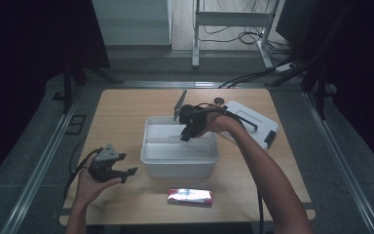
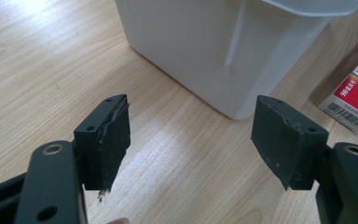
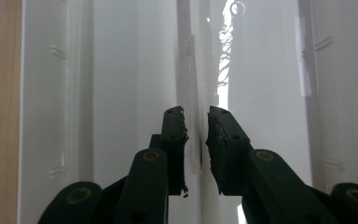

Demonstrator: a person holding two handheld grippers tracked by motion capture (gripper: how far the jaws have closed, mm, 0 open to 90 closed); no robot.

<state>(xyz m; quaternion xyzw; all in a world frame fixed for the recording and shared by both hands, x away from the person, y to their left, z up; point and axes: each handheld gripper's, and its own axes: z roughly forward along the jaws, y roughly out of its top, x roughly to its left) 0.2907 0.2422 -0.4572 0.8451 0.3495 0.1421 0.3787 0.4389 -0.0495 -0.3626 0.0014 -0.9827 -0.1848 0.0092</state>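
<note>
Seemingly to pull it out, the right gripper (image 3: 196,126) reaches down into the white bin (image 1: 175,163) mid-bench, fingers narrowly apart astride its upright divider (image 3: 193,93), not yet pinching; the left gripper (image 2: 193,140) waits alongside, fingers spread, empty.

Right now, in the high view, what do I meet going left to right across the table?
Left claw held open over the table's near-left part → white bin with the right claw reaching down into it → white lid lying at the far right.
</note>
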